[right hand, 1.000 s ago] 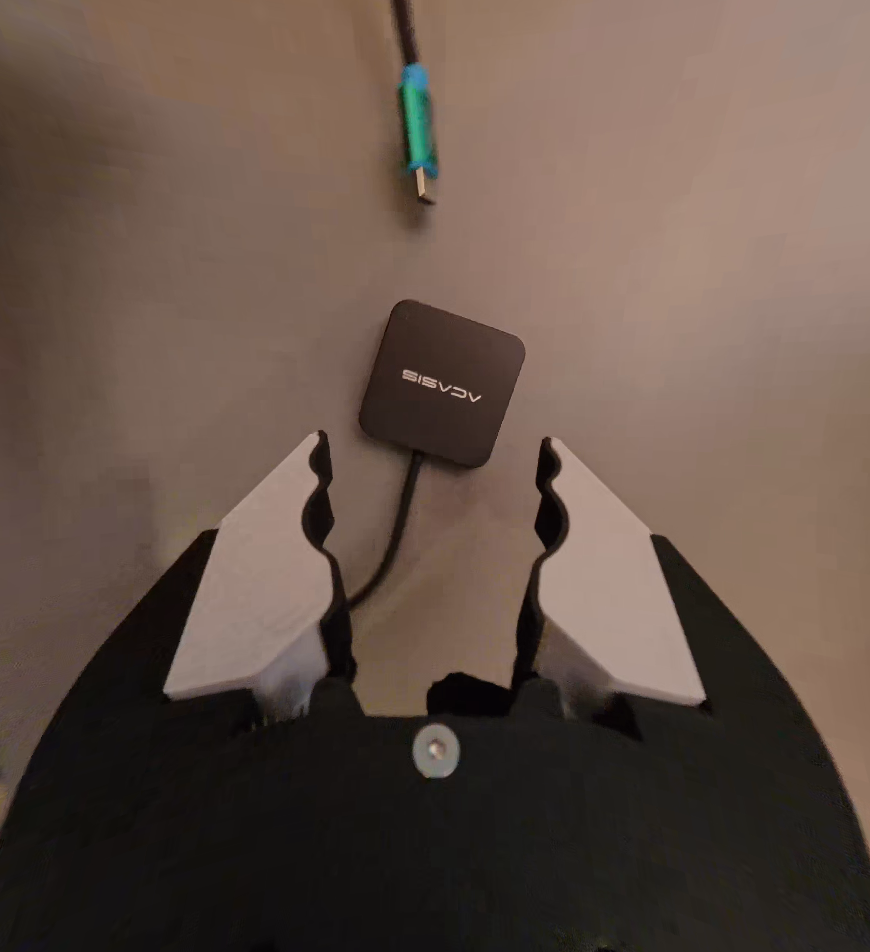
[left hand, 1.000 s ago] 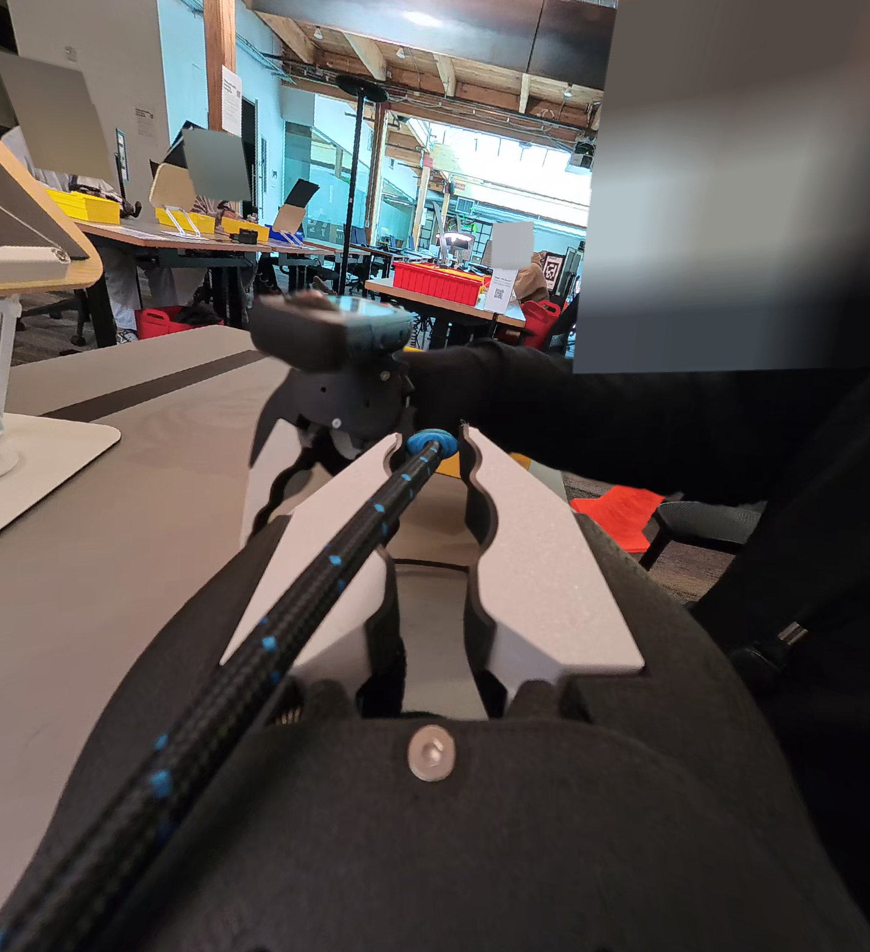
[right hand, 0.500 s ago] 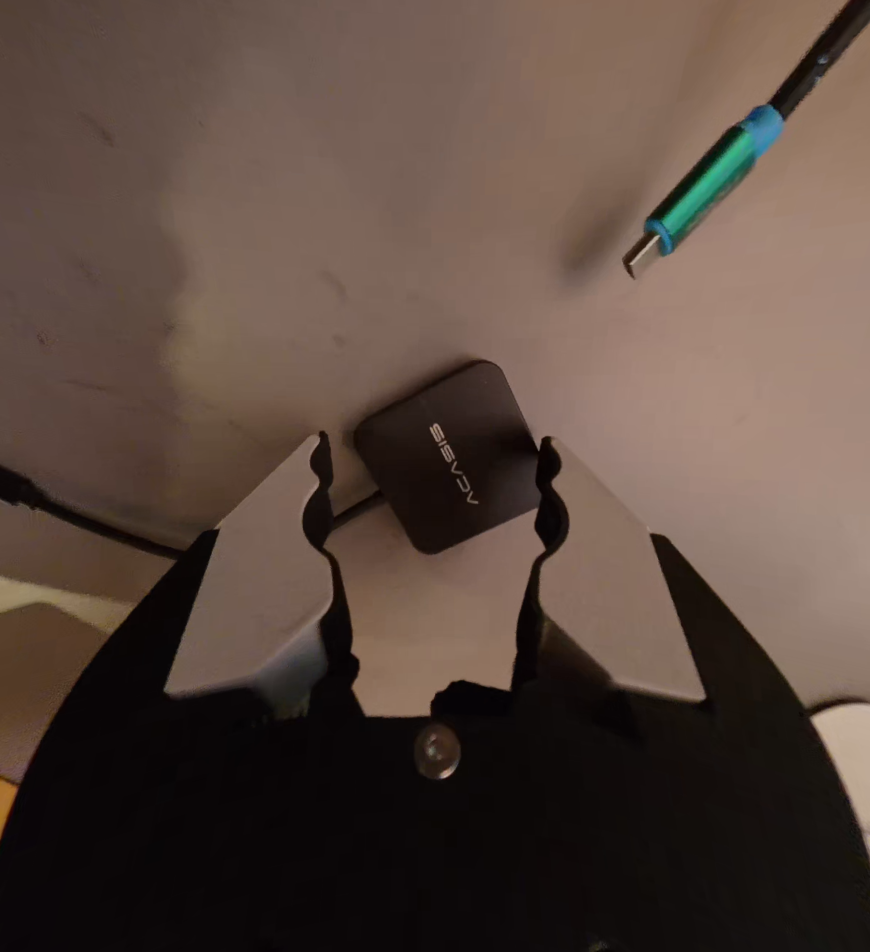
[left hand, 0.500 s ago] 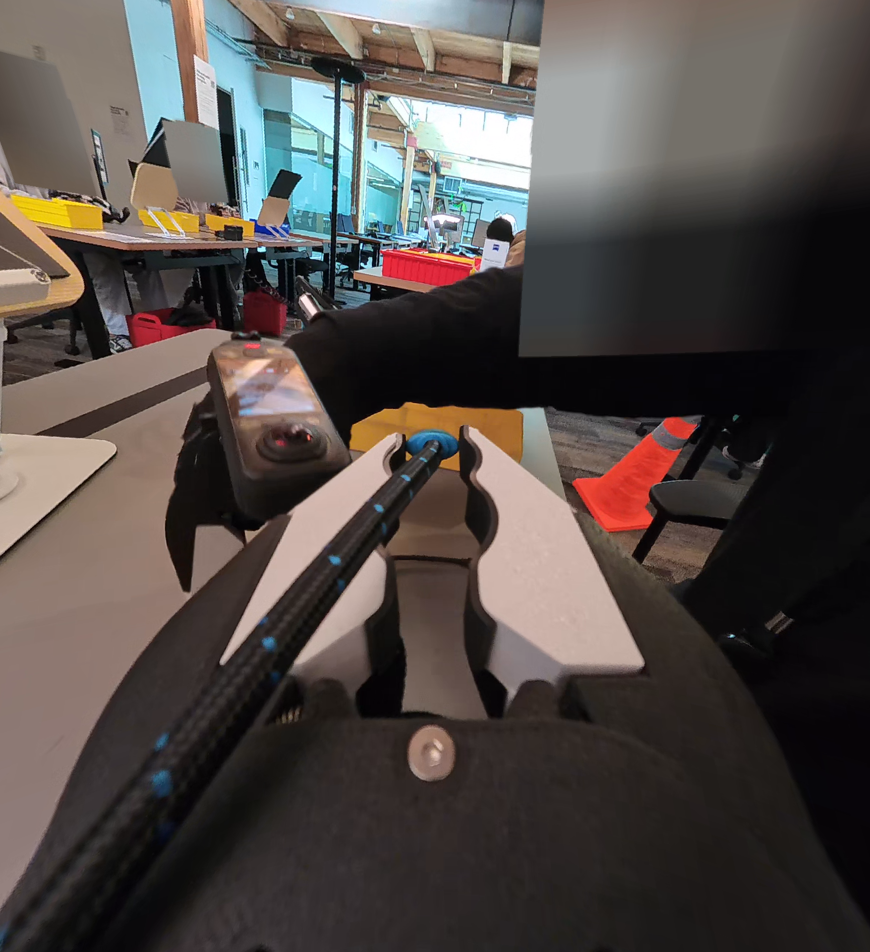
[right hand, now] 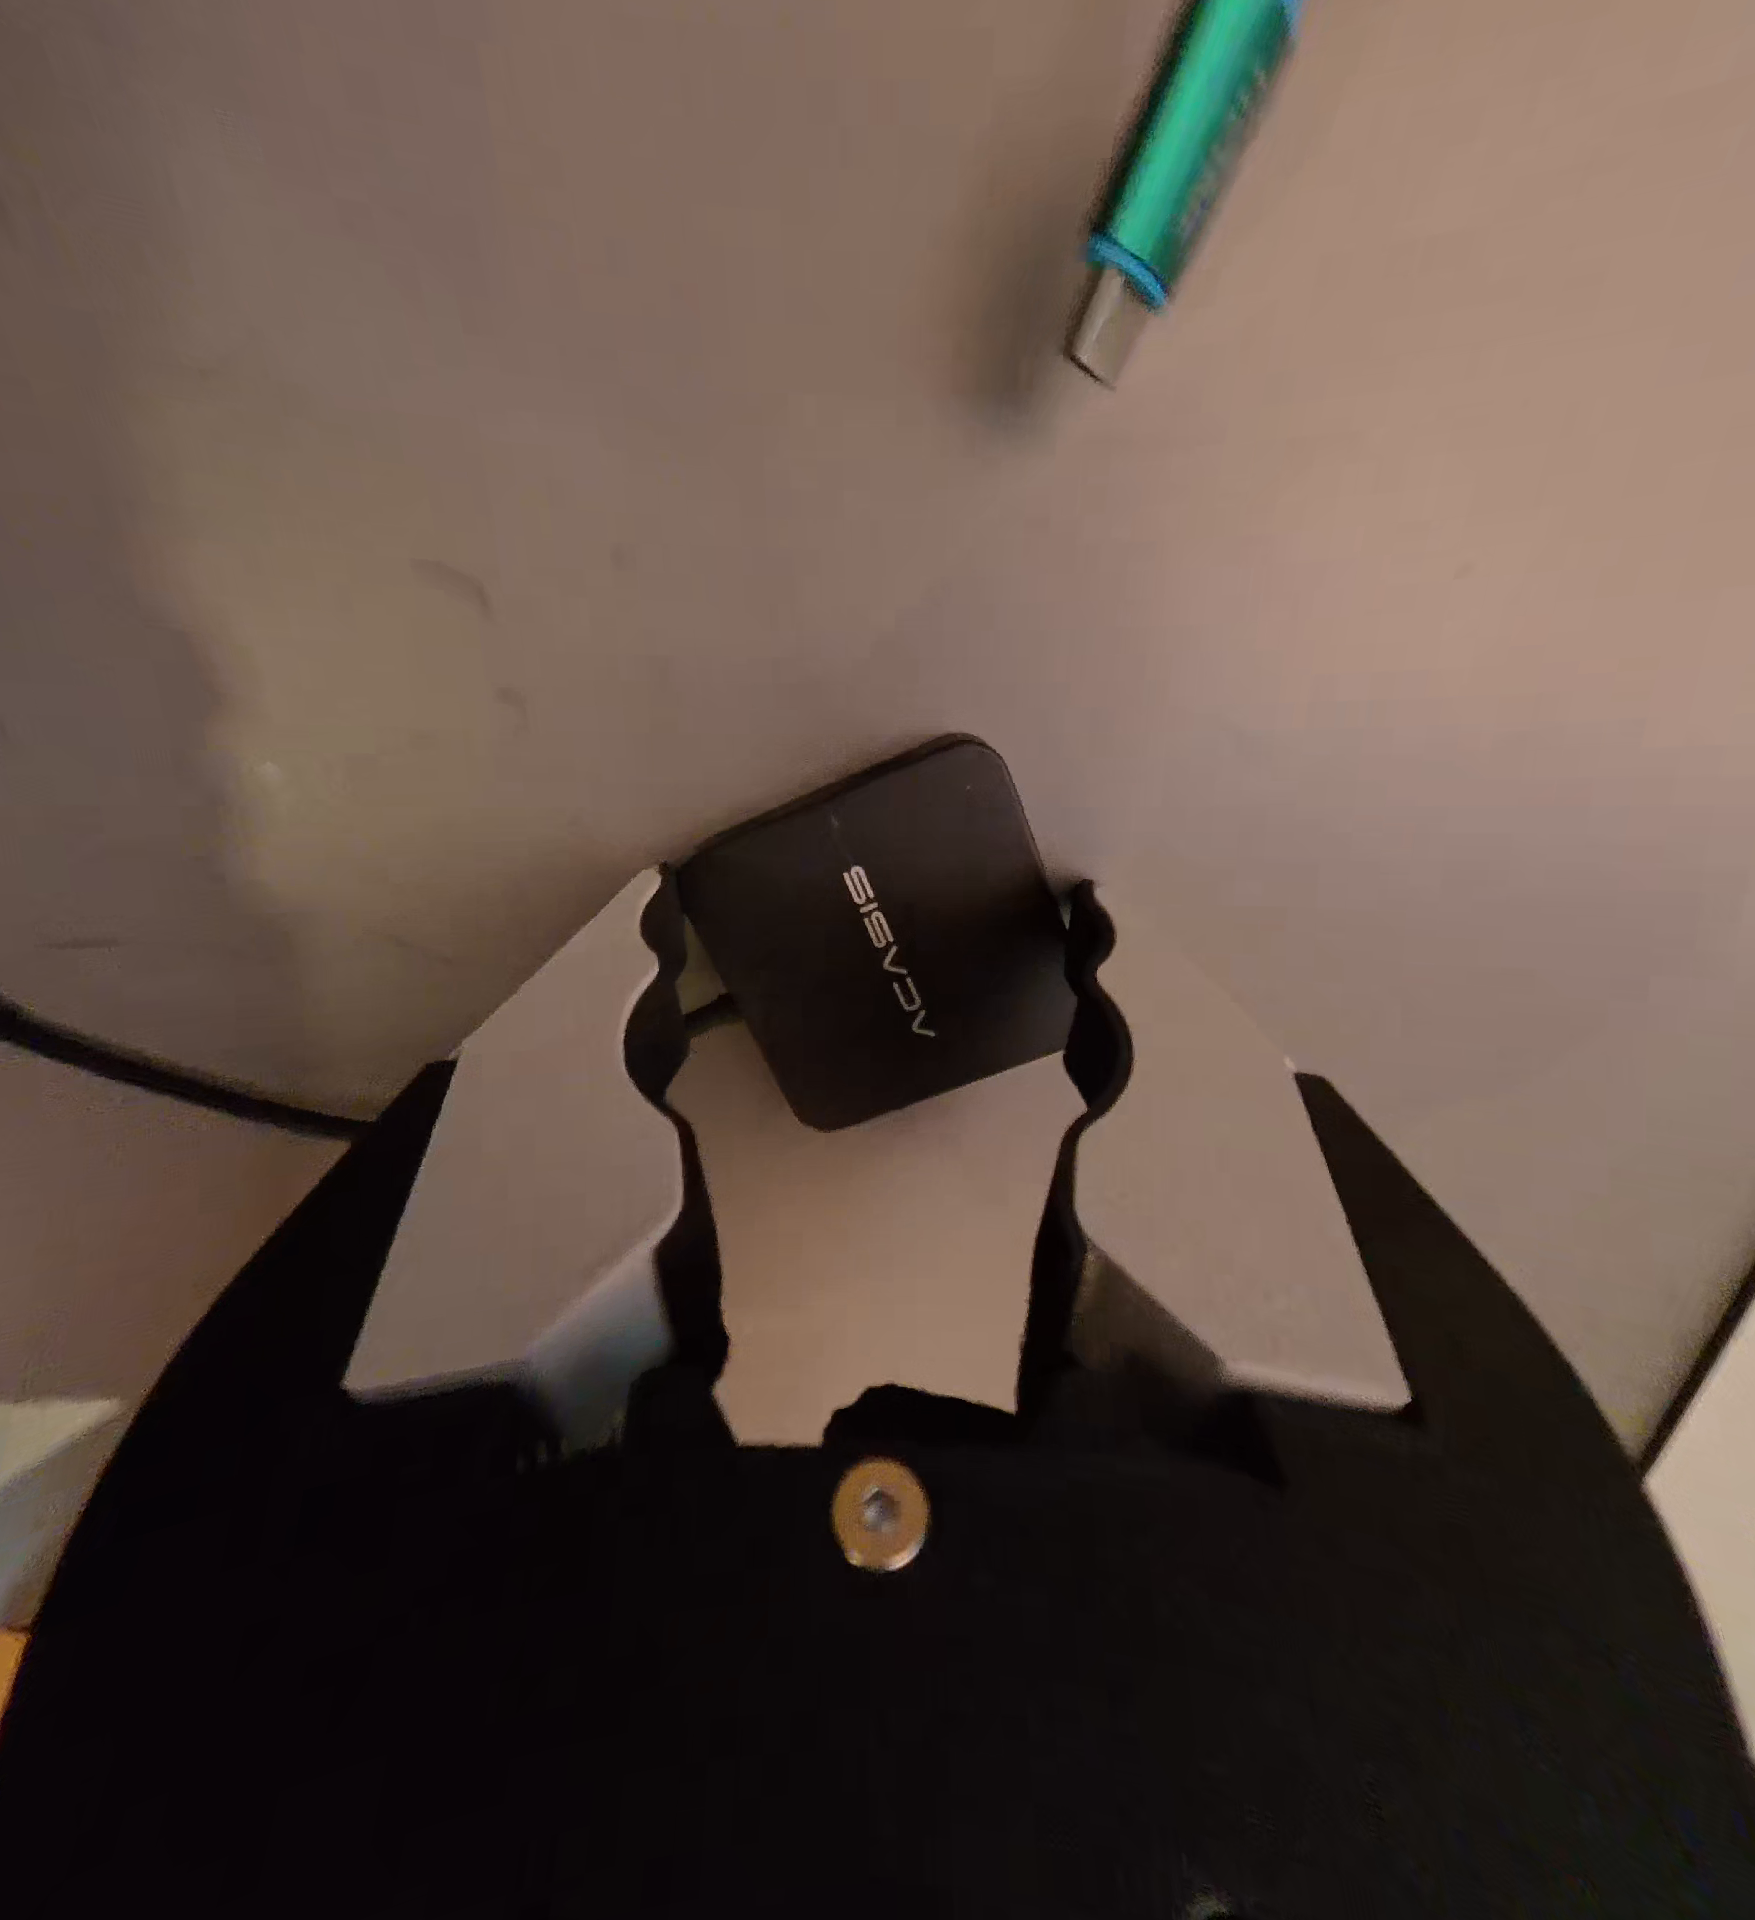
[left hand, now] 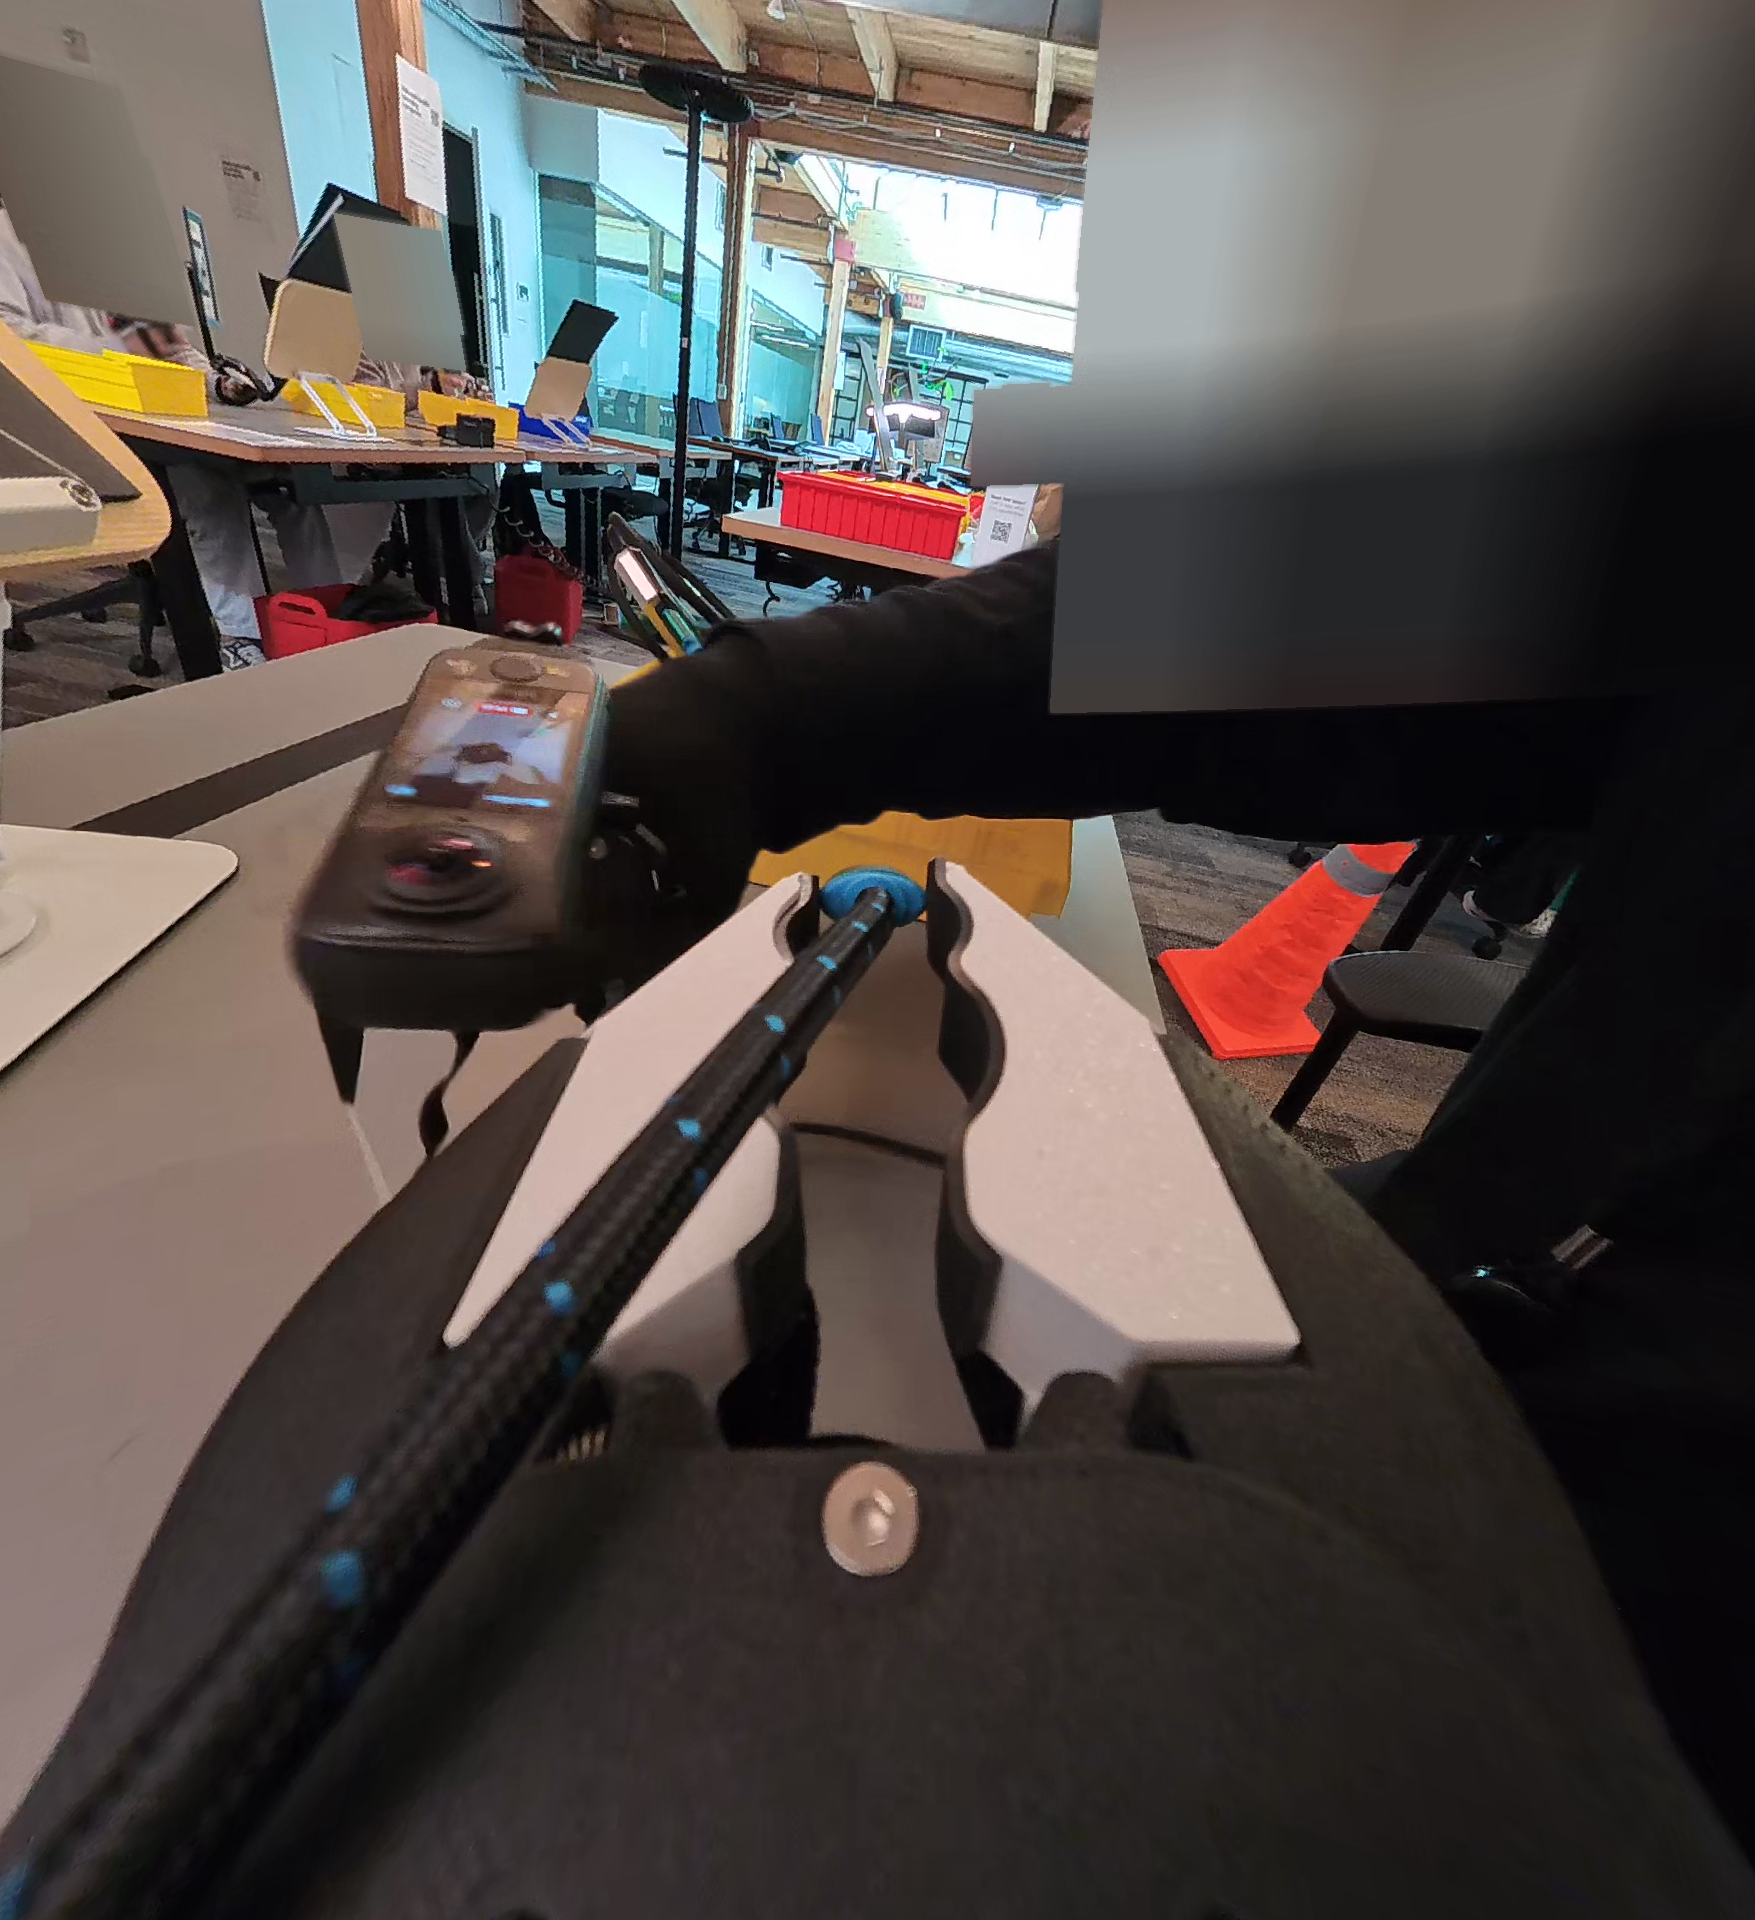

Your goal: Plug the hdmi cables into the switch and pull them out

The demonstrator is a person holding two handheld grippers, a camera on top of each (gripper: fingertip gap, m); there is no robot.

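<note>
Right gripper (right hand: 873,904) straddles the black switch (right hand: 878,930) flat on the desk (right hand: 437,416), fingertips at two opposite sides, apparently pinching it. Left gripper (left hand: 868,899) is clamped on the braided HDMI cable (left hand: 644,1174); its green plug (right hand: 1179,177) hovers off the switch's far corner, long axis angled roughly toward it. Nothing between them; the switch's own lead (right hand: 104,1060) trails to the other side.

Black handheld grippers with white fingers, silver screws.
Left gripper (left hand: 868,914): matte black body, wavy-edged white fingers (left hand: 1081,1132); right gripper (right hand: 873,914) carries a black camera (left hand: 457,831); black sleeve (left hand: 904,707).
</note>
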